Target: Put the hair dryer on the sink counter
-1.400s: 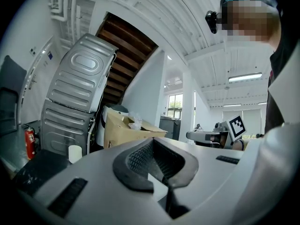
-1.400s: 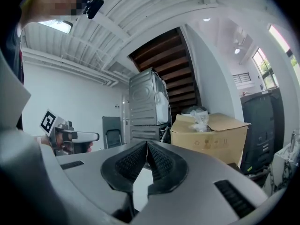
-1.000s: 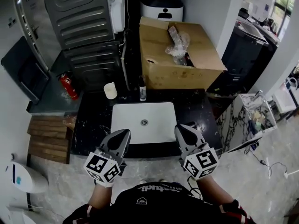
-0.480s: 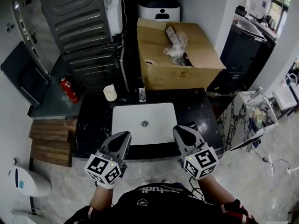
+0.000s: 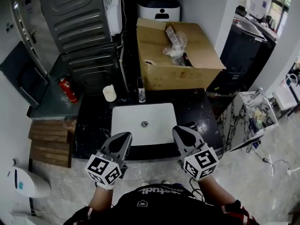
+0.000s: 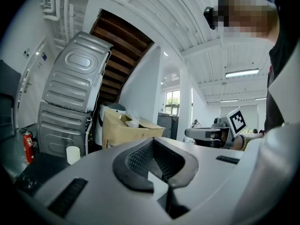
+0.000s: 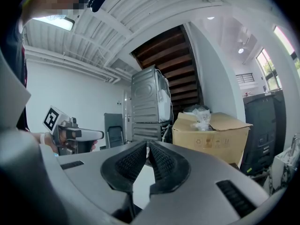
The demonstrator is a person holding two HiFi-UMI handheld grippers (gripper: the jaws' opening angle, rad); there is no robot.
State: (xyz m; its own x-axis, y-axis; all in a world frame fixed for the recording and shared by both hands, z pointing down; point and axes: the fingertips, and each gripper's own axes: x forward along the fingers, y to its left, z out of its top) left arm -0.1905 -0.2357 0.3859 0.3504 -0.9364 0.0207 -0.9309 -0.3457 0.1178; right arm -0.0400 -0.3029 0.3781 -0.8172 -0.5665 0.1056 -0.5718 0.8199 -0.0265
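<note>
Grey ribbed appliance stack (image 5: 84,22) fills top left of the head view. Open cardboard box (image 5: 159,74) is right of it, with crumpled plastic wrap (image 5: 176,43) inside. Box sits at the back edge of the black sink counter (image 5: 93,121), white sink basin (image 5: 154,114) set in the middle of the counter

Hair dryer: can't pick it out in any view, not on the counter, not identifiable in the box, not at either set of fingers. So no read on where it lies relative to the grippers

Left gripper (image 5: 123,136) and right gripper (image 5: 180,130) are held side by side over the near edge of the counter, left at the basin's front-left corner, right at its front-right corner. Both point across the basin toward the box, well apart from each other

Left gripper view: ribbed pads (image 6: 136,156) meet at the tips, nothing between them, touching nothing. Right gripper view: same, pads (image 7: 164,161) closed together at the tips, empty, only the white basin showing through the gap behind

Small stuff on the counter behind the basin: white cup (image 5: 109,93) at back left, small dark bottle (image 5: 141,90) just in front of the box. Red fire extinguisher (image 5: 68,89) lies on the lower grey ledge left of the counter
</note>
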